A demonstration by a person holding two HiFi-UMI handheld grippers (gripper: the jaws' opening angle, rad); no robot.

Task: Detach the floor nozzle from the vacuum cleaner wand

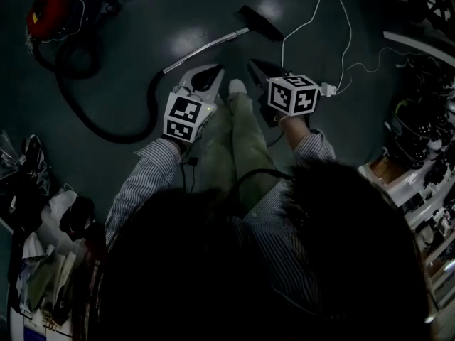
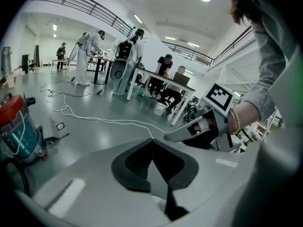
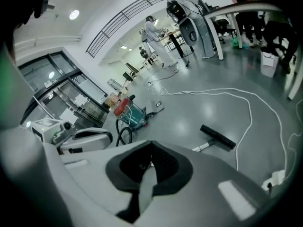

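Observation:
The black floor nozzle lies on the dark floor on the end of the silver wand. A black hose runs from the wand to the red vacuum cleaner at the far left. The right gripper view shows the nozzle, the wand and the vacuum cleaner ahead. My left gripper and right gripper hang side by side above the floor, short of the wand. Both are shut, with nothing between the jaws. The person's legs and a white shoe show between them.
A white cable snakes over the floor right of the nozzle to a plug block. Piled clutter lies at the lower left and shelving stands at the right. Tables with people stand farther off.

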